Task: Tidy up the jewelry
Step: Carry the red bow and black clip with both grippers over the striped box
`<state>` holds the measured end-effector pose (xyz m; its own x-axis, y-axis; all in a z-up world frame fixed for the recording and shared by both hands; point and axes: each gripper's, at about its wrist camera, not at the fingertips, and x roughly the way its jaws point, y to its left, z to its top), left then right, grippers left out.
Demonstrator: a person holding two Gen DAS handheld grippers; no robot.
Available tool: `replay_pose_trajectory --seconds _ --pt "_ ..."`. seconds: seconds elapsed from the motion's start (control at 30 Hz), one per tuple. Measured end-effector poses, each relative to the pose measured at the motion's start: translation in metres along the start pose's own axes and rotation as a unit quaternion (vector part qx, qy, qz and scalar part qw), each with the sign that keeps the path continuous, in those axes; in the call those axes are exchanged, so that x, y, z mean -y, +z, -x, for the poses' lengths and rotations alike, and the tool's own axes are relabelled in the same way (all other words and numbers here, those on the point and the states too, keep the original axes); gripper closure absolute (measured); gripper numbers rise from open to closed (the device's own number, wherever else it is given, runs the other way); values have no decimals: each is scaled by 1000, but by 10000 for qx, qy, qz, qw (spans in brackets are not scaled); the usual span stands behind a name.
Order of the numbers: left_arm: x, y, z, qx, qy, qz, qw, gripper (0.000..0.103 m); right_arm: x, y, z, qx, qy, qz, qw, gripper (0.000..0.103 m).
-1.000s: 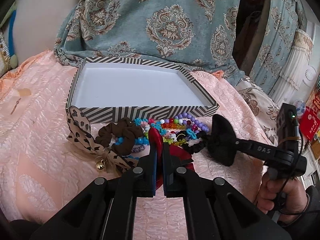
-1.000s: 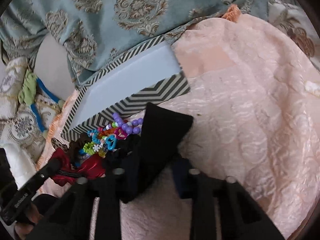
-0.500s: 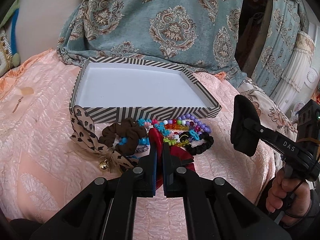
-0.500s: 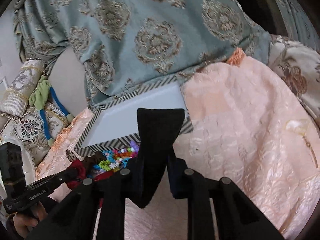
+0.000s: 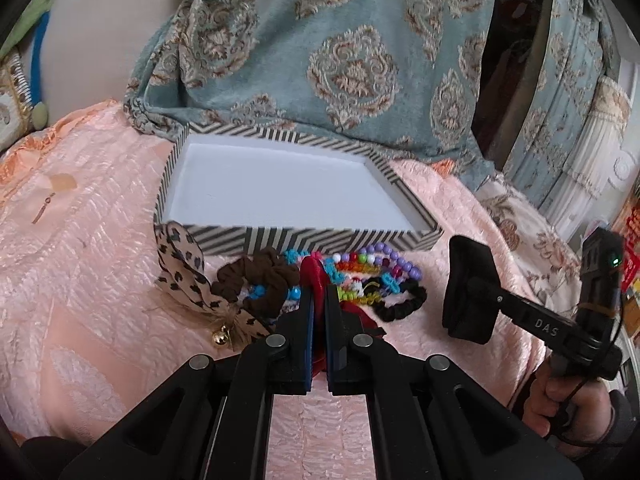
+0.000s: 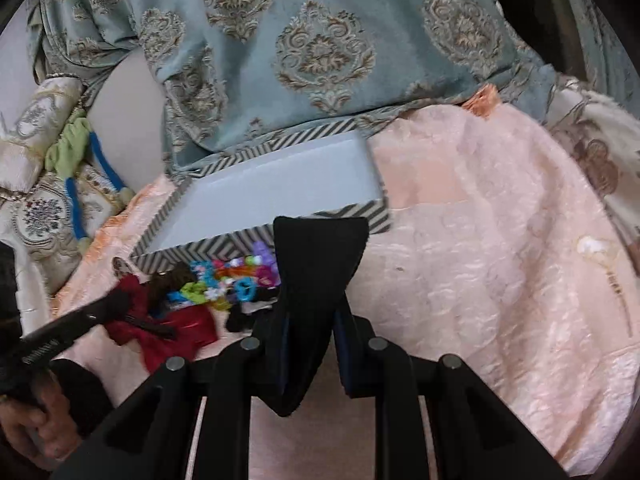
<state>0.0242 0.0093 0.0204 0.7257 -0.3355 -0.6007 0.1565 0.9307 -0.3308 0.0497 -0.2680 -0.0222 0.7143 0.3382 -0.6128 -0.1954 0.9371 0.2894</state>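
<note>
Jewelry pile (image 5: 320, 284) | just in front of striped box (image 5: 288, 236) near wall | left gripper (image 5: 319, 304) clamps red bow (image 5: 316, 276) | right gripper (image 6: 310, 320) holds black bow (image 6: 316, 264), beside box's right corner, nearer.

A puckered, faintly shiny peach cloth bedspread (image 5: 100, 280) carries a striped paper-covered box (image 5: 304, 238) with a smooth matt white floor. Before it lie glossy plastic bead bracelets (image 5: 368, 264), a soft brown cloth scrunchie (image 5: 256, 280) and a leopard-print fabric bow (image 5: 180, 264) bearing a shiny metal bell (image 5: 221, 336).
</note>
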Motion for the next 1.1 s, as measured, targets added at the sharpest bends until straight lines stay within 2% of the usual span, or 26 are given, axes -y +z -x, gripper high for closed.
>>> replay_pose_trajectory --seconds 0.23,0.43,0.63,0.83,1.1 --pt "1 23 14 218 -151 64 9996 103 -12 18 10 52 -88 454 9989 85" --pt "8 62 16 321 -119 -7 9994 103 -29 46 2 -116 29 838 9964 86" --pt "14 114 13 594 211 -167 9979 103 -44 97 -6 119 134 1003 9948 85" --pt "6 149 -23 612 696 -103 9956 103 -52 150 -44 153 354 888 9953 85" --pt "-14 150 -95 252 1067 -68 9940 103 -36 148 -104 -358 403 835 9951 85"
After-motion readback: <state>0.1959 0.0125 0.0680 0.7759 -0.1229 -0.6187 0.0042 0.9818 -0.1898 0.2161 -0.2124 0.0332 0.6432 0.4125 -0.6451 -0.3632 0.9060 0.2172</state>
